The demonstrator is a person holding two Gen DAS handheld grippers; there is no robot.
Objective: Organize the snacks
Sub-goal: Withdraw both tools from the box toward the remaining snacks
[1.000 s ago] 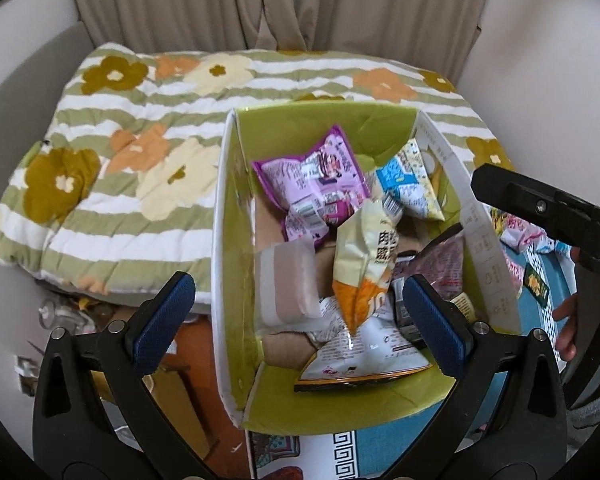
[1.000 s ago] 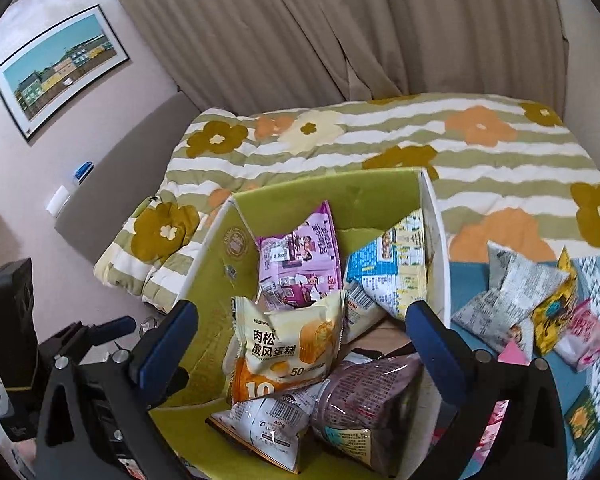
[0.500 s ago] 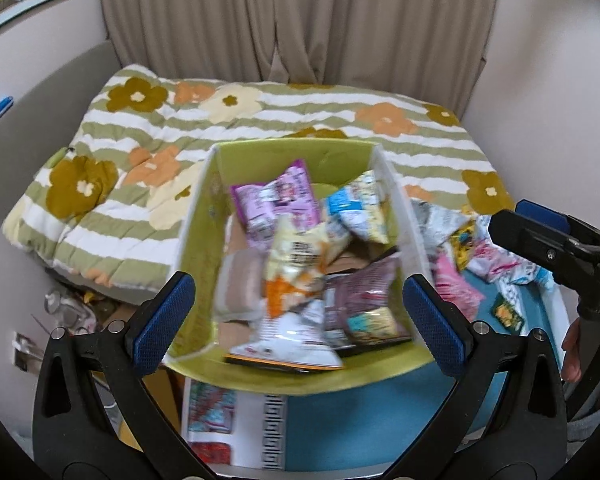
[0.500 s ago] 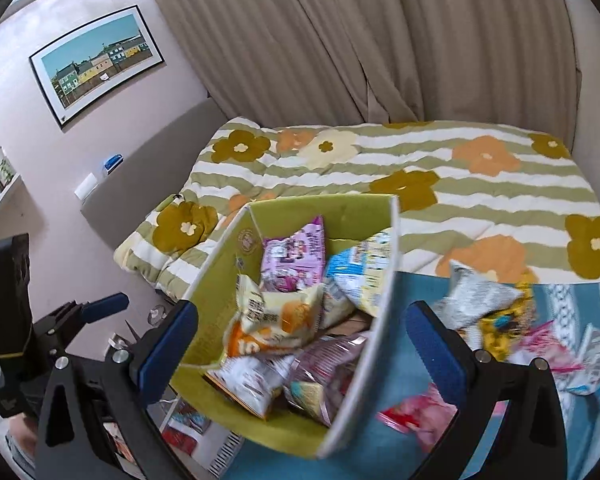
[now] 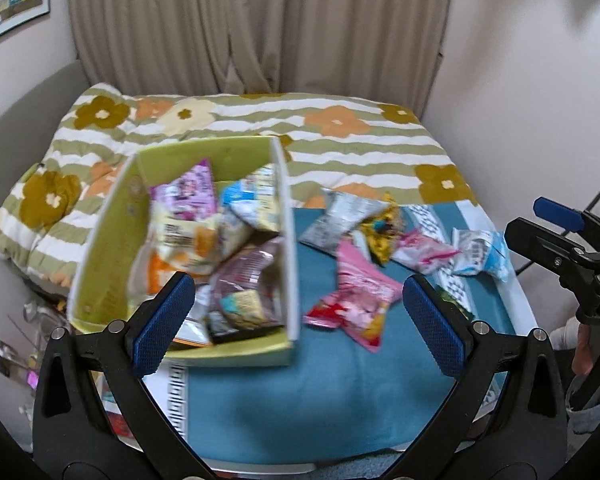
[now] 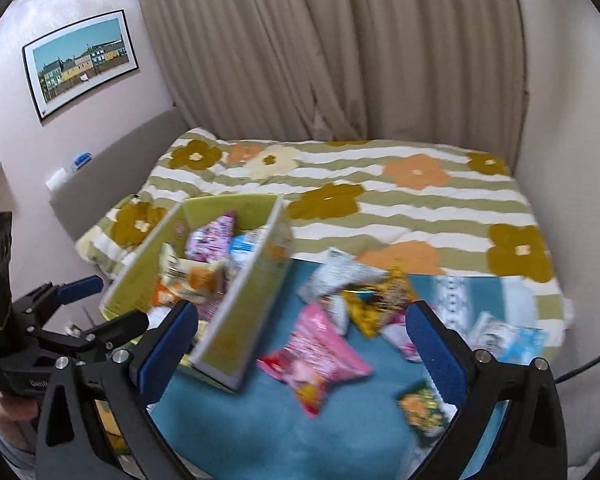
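Both tongs stand wide open and hold nothing: left gripper (image 5: 296, 324) hangs over the near end of the lime-green cardboard box (image 5: 100, 264), right gripper (image 6: 300, 348) above the teal cloth (image 6: 260, 432) beside that box. Box sits at the cloth's left edge, filled with a blurred heap of snack packets, including a purple packet (image 5: 190, 194) and a cream-and-orange packet (image 5: 188, 246). Outside it, to its right on the cloth, lie loose packets: a pink one (image 5: 360, 300), a grey-white one (image 5: 340, 220), a yellow one (image 5: 384, 232).
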